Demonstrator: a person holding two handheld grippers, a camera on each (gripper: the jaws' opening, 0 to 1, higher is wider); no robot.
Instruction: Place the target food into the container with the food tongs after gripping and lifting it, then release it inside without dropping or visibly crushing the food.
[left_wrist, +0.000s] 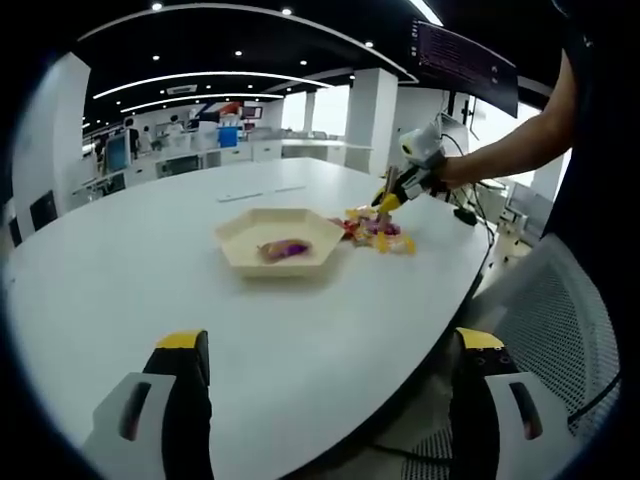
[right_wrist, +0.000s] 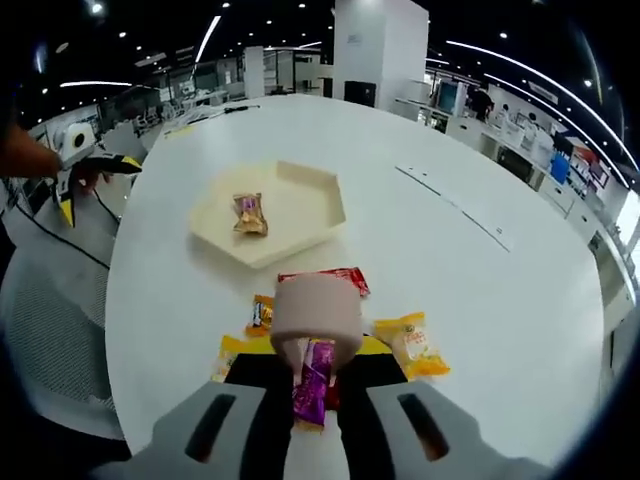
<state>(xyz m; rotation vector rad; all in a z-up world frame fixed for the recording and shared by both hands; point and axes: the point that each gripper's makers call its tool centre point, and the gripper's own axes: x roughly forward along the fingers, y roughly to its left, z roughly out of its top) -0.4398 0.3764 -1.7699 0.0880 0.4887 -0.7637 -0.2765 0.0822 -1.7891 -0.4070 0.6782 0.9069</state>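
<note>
A cream hexagonal tray (left_wrist: 250, 232) sits mid-table with one snack packet (left_wrist: 285, 248) inside it. In the right gripper view the same tray (right_wrist: 305, 200) holds a brown packet (right_wrist: 248, 213). My right gripper (right_wrist: 305, 352) is shut on the pinkish food tongs (right_wrist: 315, 312). A purple packet (right_wrist: 312, 388) lies at the tongs; I cannot tell whether it is gripped. The left gripper (left_wrist: 332, 345) is open and empty, low at the table's near edge. Across the table, the right gripper (left_wrist: 392, 195) hovers over the snack pile (left_wrist: 378, 232).
Loose packets lie around the tongs: a red packet (right_wrist: 325, 278), an orange packet (right_wrist: 262, 312) and a yellow packet (right_wrist: 412, 345). A mesh chair (left_wrist: 560, 310) stands by the table edge. A person's arm (left_wrist: 510, 140) reaches in. The left gripper (right_wrist: 88, 165) shows far left.
</note>
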